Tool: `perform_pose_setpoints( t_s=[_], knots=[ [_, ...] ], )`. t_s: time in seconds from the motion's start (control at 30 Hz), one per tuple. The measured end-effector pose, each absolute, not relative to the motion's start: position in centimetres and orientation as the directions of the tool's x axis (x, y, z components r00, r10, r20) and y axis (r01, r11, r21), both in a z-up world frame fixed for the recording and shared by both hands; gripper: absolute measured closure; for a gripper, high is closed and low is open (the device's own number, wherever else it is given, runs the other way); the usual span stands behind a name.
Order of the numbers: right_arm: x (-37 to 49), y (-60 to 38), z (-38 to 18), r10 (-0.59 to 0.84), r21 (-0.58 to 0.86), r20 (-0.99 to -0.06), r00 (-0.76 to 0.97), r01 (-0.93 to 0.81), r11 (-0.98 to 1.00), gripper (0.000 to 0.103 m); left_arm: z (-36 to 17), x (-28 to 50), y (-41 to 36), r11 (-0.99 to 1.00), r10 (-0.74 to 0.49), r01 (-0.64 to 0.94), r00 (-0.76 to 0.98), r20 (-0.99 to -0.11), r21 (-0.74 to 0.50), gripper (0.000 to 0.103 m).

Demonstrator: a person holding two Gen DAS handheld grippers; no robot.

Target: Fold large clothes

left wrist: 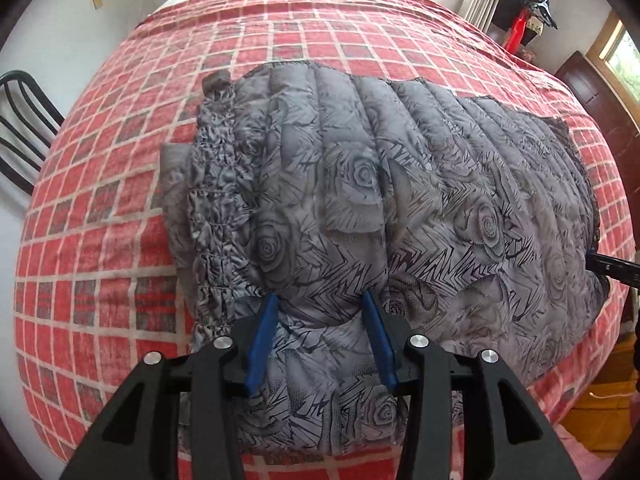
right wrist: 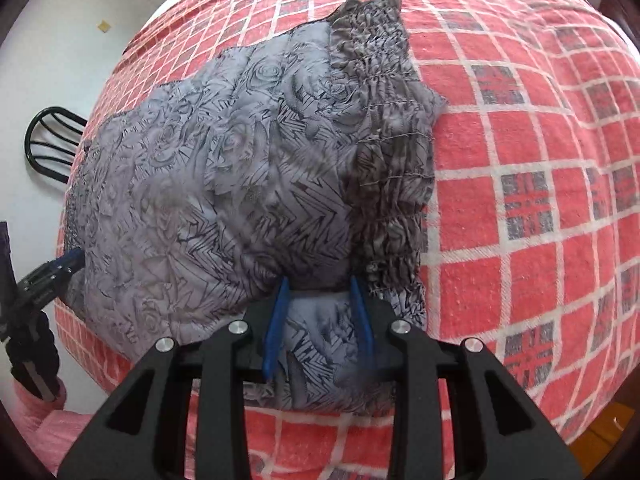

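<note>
Both tongs are gripping the grey rose-printed quilted garment: left tongs and right tongs are pinching thick folds, half-closed, over the red checked bedspread.

Garment: lies on the bed, near its front edge.
Left claw: at the garment's near edge, fabric between its fingers.
Right claw: likewise, further along that edge.
Chair: beside the bed.

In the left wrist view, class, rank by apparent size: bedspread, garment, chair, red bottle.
1. bedspread
2. garment
3. chair, cut off by the frame edge
4. red bottle, though farthest from the camera
</note>
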State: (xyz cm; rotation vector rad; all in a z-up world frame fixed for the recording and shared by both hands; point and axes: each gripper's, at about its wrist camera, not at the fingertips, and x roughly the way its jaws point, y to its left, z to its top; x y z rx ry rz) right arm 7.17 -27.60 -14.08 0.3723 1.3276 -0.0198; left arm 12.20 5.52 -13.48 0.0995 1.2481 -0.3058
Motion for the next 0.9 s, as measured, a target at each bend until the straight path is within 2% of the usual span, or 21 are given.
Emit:
perform_pose_setpoints(
  t_s=[0.17,0.3,0.53,0.9],
  knots=[
    [6.9,-26.7,-10.2,0.189,0.249,-0.935,0.3,0.177,0.952,0.069,-12.2,12.7,6.4,0.962,-0.203,0.235,0.284,-0.937,-0.137,0.058],
    [7.5,-26.1,-9.1,0.19,0.242,-0.938,0.291,0.153,0.958,0.069,-10.6,12.7,6.5,0.968,-0.192,0.221,0.328,-0.925,-0.122,0.058],
    [8.8,-25.0,-11.1,0.181,0.224,-0.953,0.242,0.165,0.961,0.069,-8.2,12.0,6.0,0.977,-0.168,0.189,0.395,-0.903,-0.099,0.056],
    [9.6,-24.6,-16.0,0.182,0.208,-0.972,0.149,0.181,0.961,0.07,-7.1,11.4,4.7,0.986,-0.129,0.153,0.429,-0.894,-0.068,0.055]
  ],
)
